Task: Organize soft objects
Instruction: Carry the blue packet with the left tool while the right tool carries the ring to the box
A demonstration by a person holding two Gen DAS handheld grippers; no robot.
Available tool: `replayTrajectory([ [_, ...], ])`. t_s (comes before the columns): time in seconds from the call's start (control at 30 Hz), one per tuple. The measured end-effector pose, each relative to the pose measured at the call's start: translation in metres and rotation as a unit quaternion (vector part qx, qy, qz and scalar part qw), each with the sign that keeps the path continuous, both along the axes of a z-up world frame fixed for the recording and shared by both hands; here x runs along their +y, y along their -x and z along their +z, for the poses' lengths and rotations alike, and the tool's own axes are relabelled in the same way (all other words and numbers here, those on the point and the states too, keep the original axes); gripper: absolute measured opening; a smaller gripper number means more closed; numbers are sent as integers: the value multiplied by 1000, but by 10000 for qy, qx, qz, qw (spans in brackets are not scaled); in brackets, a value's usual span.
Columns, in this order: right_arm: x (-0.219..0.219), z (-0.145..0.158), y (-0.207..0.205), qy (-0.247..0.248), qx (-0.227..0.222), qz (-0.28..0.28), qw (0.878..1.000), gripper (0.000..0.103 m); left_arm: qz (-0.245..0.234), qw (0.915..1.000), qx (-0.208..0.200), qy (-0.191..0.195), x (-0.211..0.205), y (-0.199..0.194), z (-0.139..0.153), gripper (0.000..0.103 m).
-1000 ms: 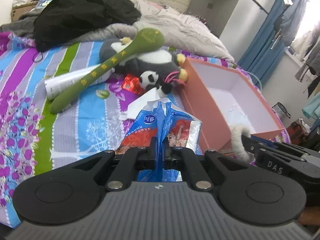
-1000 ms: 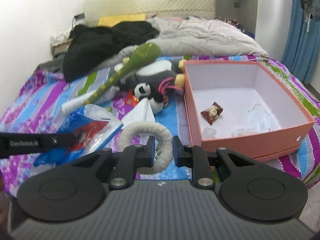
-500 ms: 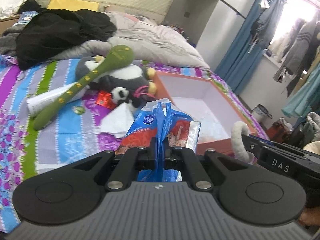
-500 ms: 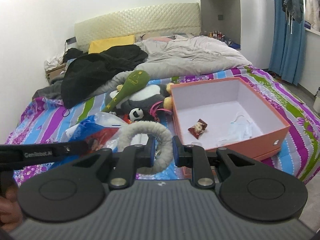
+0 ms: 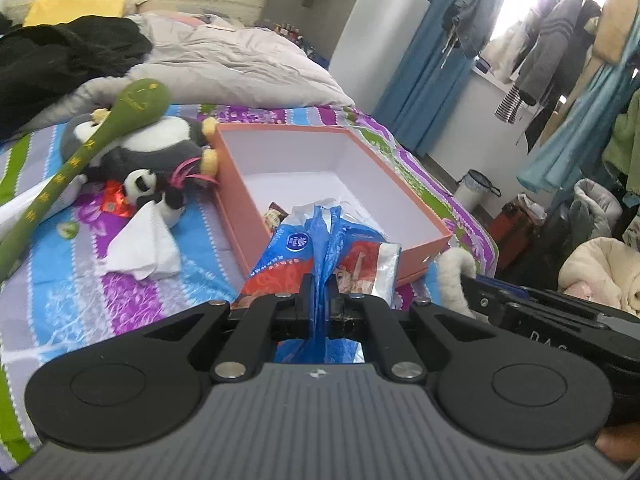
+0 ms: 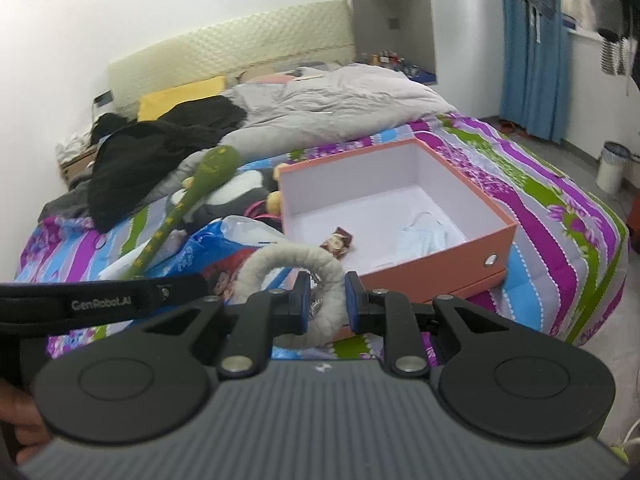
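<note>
A crinkled blue-and-red printed plastic bag (image 5: 320, 248) is pinched at its gathered blue neck between the fully closed jaws of the left gripper (image 5: 320, 298), hanging in the air just in front of the near corner of the open salmon-pink cardboard box with white lining (image 5: 236, 184). Beside it, to the right, a fuzzy off-white fabric ring (image 6: 296, 264) is clamped by its lower right arc in the right gripper (image 6: 325, 300), whose jaws stand only as far apart as the ring is thick — the loop stands up and to the left of the fingers, in front of the box's near wall. Inside the box lie a small brown snack wrapper (image 6: 338, 242) and a pale blue face mask (image 6: 424, 236). Left of the box, on the striped purple, blue and green floral bedspread (image 5: 100, 280), a grey-and-white plush penguin (image 5: 160, 148) lies under a long green plush club with yellow marks (image 5: 80, 160); a small panda plush (image 5: 150, 190) and a folded white cloth (image 5: 144, 246) sit nearer. Farther back — a heap of black clothing (image 6: 160, 148) and a rumpled grey duvet (image 6: 340, 100).
</note>
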State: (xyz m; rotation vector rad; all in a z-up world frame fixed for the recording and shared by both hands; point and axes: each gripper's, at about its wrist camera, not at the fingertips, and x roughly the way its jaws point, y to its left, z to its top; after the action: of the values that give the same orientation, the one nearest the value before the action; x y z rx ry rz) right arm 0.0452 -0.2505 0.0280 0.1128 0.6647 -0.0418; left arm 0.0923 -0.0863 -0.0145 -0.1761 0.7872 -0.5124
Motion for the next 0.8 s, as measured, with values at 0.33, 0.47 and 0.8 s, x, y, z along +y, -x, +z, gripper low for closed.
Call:
replayTrajectory([
  [0.33, -40, -8, -72, -79, 130, 24, 9999, 23, -114, 9997, 127, -175, -47, -89, -9, 5],
  [0.47, -62, -21, -110, -141, 297, -59, 9994, 23, -175, 9992, 234, -268, -70, -131, -18, 5],
  [0.8, -112, -72, -186, -460, 960, -238, 9940, 23, -448, 9960, 508, -587, -130, -226, -60, 5],
])
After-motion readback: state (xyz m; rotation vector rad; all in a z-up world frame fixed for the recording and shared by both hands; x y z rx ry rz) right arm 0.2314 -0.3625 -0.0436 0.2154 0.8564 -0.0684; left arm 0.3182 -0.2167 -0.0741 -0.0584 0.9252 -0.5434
